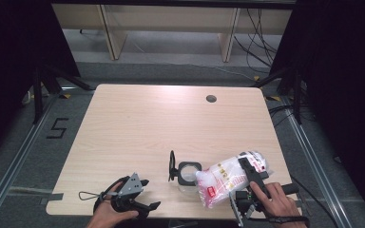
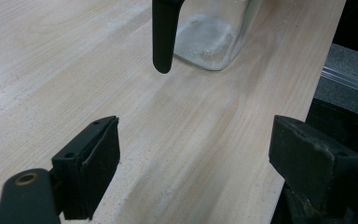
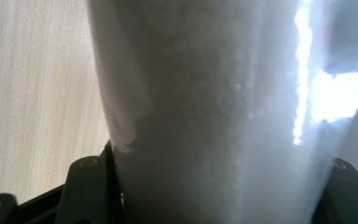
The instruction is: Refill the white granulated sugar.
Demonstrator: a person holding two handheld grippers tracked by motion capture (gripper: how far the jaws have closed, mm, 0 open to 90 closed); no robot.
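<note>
Fingers of right gripper (image 1: 253, 173) pinch a white bag (image 1: 228, 178) — tilted beside the glass jar (image 1: 188, 173) near the table (image 1: 147, 123) front edge; left gripper (image 1: 140, 194) — jaws spread, nothing between them.

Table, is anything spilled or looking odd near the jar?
Yes. A thin dusting of white grains lies on the table in front of the jar, looking spilled. The bag lies tilted in the right gripper, its mouth beside the jar, not over it.

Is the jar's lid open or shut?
Open. In the high view the glass jar shows its square mouth uncovered, and its black lid is swung up on edge at its left side.
</note>
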